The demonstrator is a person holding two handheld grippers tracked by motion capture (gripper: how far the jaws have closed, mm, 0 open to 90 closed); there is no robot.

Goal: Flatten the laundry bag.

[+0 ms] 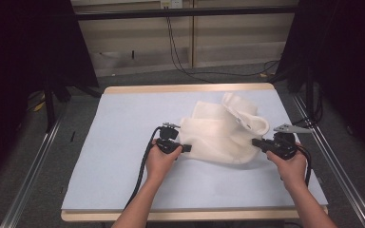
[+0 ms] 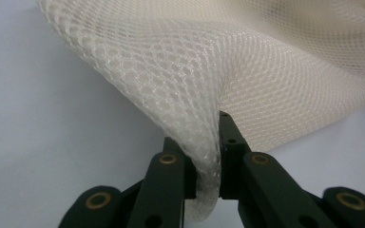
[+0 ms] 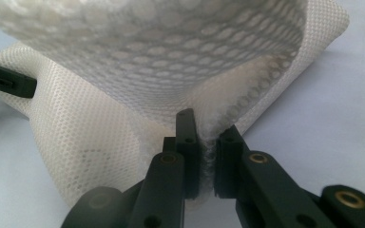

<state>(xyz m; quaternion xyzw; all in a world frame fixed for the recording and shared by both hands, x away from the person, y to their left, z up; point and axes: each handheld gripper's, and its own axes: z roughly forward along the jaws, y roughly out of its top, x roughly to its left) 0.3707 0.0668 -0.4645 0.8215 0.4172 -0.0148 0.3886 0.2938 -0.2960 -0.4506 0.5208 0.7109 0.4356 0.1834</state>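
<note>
White mesh cloth [image 1: 221, 130] lies crumpled on the pale blue mat [image 1: 123, 123] that covers the table [image 1: 185, 88], between the 2 grippers. The left gripper [image 1: 186, 148] meets the cloth at its left edge, the right gripper [image 1: 255, 142] at its right edge, so the cloth spans the gap from one tool to the other. Each gripper is held in a hand: the left hand [image 1: 160, 164] and the right hand [image 1: 290, 166] come up from the near side of the table, and a black cable [image 1: 140, 173] trails back from the left gripper beside the forearm.

In the left gripper view the gripper [image 2: 208, 142] is clenched on the cloth [image 2: 266, 61]: a fold of mesh is pinched between the 2 black jaws and bulges out below them, while the rest rises up and away to the right of the tool, lifted off the mat [image 2: 52, 142] near the pinch.

In the right gripper view the gripper [image 3: 208, 137] also clamps the cloth [image 3: 95, 128], its jaws nearly together with a thin fuzzy edge of mesh caught between them. One layer arches just above the jaws, blurred; another layer spreads ahead and to the left. Far off to the left of this tool, the other gripper's black jaw tip [image 3: 7, 80] touches the cloth's far edge.

A grey plate [image 1: 290, 128] sits on top of the right gripper.
</note>
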